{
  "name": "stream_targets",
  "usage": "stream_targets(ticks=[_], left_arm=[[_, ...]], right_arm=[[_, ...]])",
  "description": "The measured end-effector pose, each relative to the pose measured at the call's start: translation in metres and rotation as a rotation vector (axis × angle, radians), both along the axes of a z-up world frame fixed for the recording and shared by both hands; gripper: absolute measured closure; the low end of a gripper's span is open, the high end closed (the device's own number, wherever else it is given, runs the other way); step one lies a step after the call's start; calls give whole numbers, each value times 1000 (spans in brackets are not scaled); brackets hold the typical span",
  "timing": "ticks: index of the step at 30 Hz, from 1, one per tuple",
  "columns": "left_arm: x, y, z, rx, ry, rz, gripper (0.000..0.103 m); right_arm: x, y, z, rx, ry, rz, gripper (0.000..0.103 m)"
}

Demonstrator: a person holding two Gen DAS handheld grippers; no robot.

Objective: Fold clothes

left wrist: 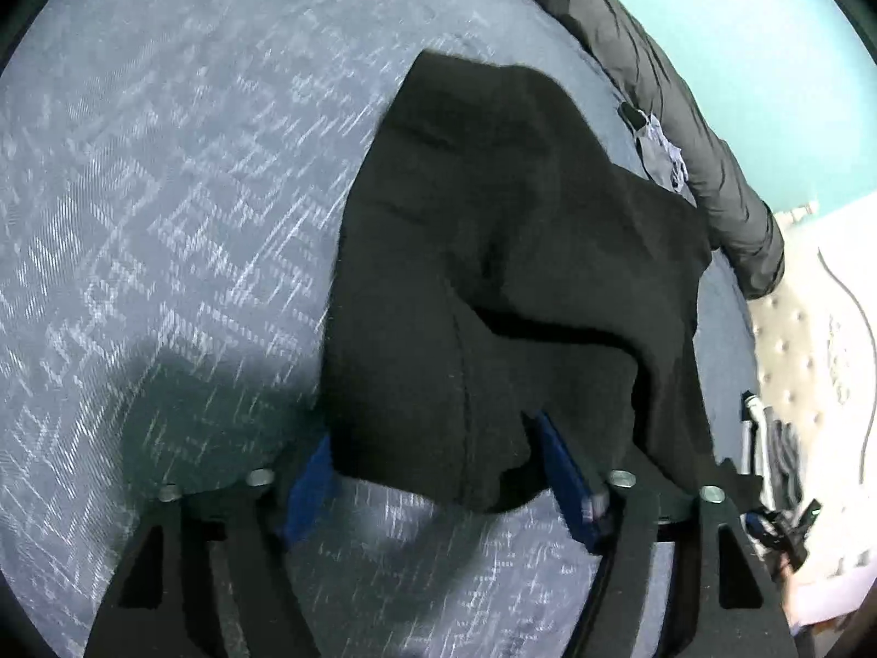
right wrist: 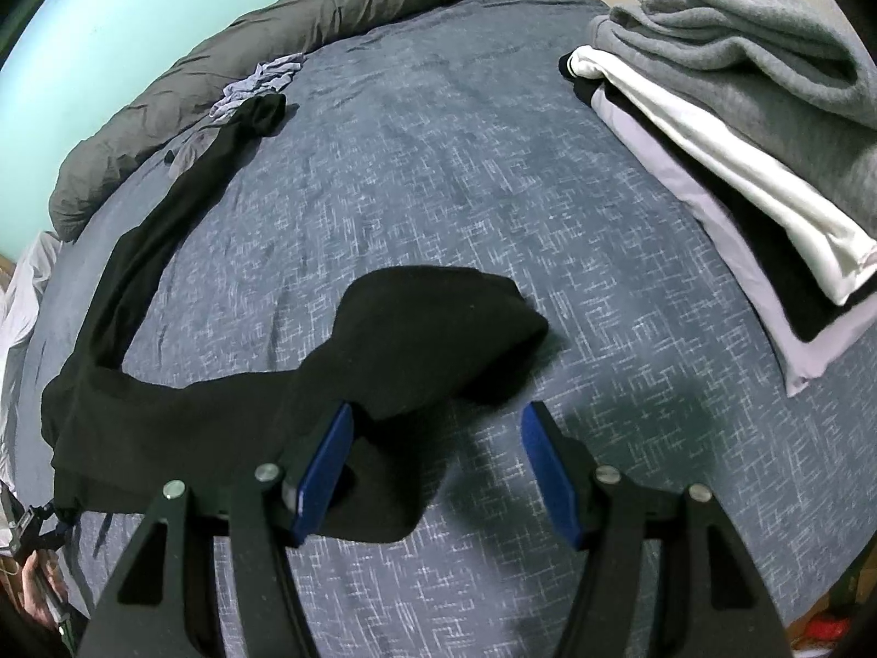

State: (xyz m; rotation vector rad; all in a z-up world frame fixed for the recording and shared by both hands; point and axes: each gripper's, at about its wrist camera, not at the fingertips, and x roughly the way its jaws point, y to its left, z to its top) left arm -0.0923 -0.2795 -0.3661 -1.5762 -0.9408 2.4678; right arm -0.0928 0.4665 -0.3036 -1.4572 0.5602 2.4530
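Note:
A black garment [right wrist: 230, 400] lies spread on the blue patterned bedspread [right wrist: 466, 164], with one long part running back toward the far left and a folded lobe [right wrist: 438, 329] in front of my right gripper. My right gripper [right wrist: 436, 433] is open, its blue pads [right wrist: 323, 471] wide apart, the left pad over the cloth. In the left wrist view the same black garment [left wrist: 493, 274] drapes between the fingers of my left gripper [left wrist: 433, 455], which is open with the cloth edge hanging between the blue pads [left wrist: 564, 471], not pinched.
A stack of folded clothes [right wrist: 740, 137], grey on top, then white, black and lilac, sits at the right. A dark grey duvet roll [right wrist: 274, 55] lines the far edge by the teal wall. A crumpled lilac cloth [right wrist: 257, 85] lies beside it.

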Motion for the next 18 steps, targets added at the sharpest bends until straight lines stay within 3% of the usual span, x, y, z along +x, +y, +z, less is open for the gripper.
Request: stream_targets(ticks=[1, 6, 9, 18], left_arm=[[-1, 3, 4, -26, 13, -10, 53], [-4, 4, 20, -72, 81, -41, 62], [-2, -7, 38, -113, 134, -10, 70], [-3, -46, 93, -215, 242, 49, 76]], right_arm=[[0, 0, 0, -2, 0, -3, 38], [-1, -1, -2, 1, -1, -4, 38], [-1, -1, -2, -3, 0, -9, 38], [-4, 0, 9, 4, 19, 0, 38]])
